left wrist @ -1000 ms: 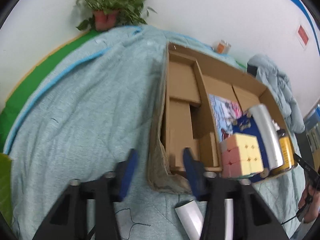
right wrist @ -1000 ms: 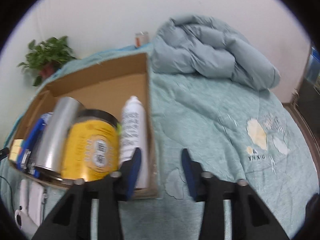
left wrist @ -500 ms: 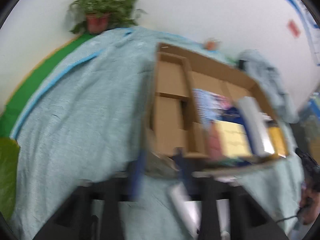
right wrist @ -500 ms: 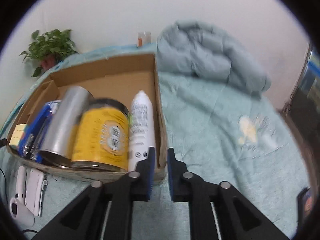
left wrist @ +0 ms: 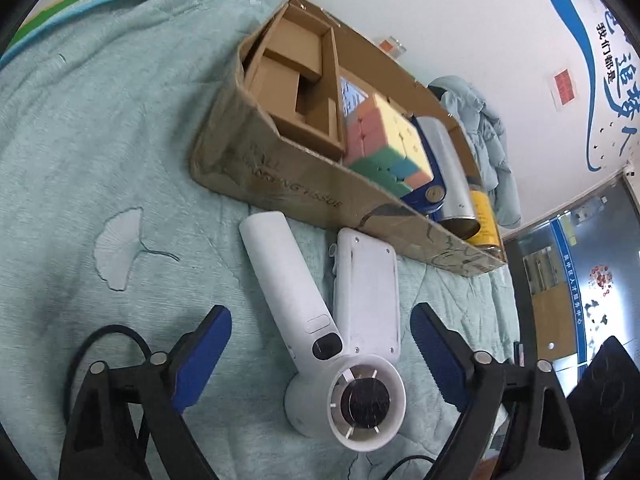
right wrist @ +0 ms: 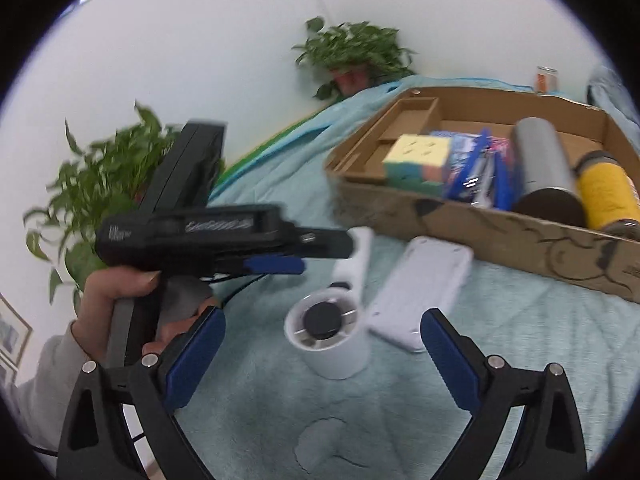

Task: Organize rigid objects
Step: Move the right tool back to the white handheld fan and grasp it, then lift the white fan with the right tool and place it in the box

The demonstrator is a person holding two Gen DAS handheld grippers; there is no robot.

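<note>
A white hair dryer lies on the teal bedspread, nozzle end towards me, beside a flat white device. My left gripper is open wide, its fingers astride the dryer's head without touching it. My right gripper is open and empty, just short of the dryer and the white device. The left gripper's body shows in the right wrist view. The cardboard box holds a pastel cube, a silver can and a yellow jar.
The box's left compartments hold only cardboard inserts. Potted plants stand at the wall and at the bed's left edge. A crumpled blue quilt lies behind the box. A black cable runs by my left gripper.
Both grippers swung away from the box and down to the hair dryer and white device. The right gripper closed half a second ago and is now wide open. The left opened wider.
</note>
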